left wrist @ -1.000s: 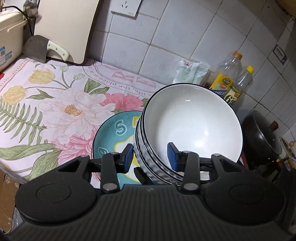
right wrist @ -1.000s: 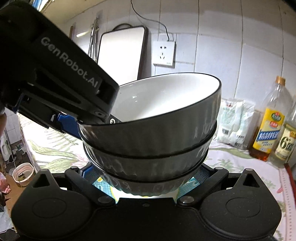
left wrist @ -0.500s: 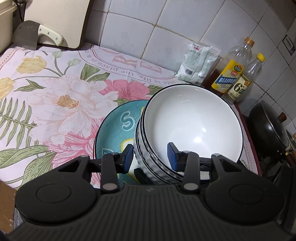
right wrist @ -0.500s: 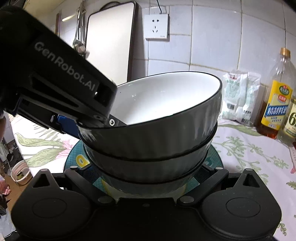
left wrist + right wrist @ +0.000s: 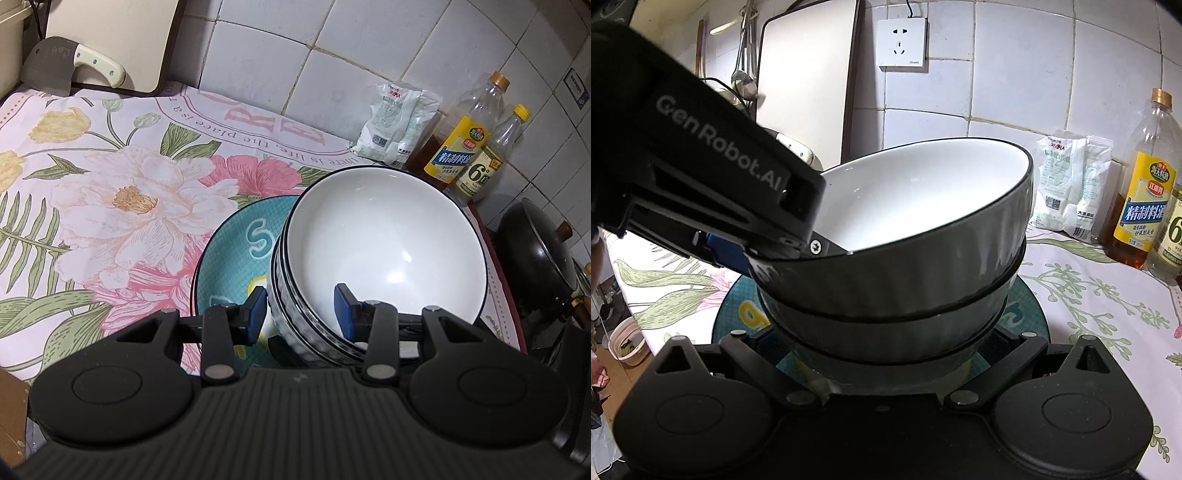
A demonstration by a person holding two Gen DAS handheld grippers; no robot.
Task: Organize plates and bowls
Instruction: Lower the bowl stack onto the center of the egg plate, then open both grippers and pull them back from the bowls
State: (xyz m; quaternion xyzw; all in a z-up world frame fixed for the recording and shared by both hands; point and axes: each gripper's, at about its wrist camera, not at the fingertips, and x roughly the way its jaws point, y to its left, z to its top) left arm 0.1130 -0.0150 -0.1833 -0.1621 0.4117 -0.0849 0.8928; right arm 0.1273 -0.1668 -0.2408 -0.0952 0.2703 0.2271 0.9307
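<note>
The left gripper (image 5: pixel 299 310) grips the bowls' (image 5: pixel 384 251) rim. The right gripper (image 5: pixel 882 345) cradles their base over the plate (image 5: pixel 236 251); its fingers' state I cannot tell.

- Stack of bowls (image 5: pixel 905 280), dark ribbed outside, white inside, tilted, over a teal plate (image 5: pixel 1030 314) on the floral-clothed counter (image 5: pixel 1108 306).
- Left gripper (image 5: pixel 798 251) clamps the top bowl's near-left rim.
- Right gripper (image 5: pixel 886 354) spans the stack's base; pads hidden.
- Oil bottle (image 5: pixel 1148 199) and white packet (image 5: pixel 1071 184) stand at the counter's back edge.
</note>
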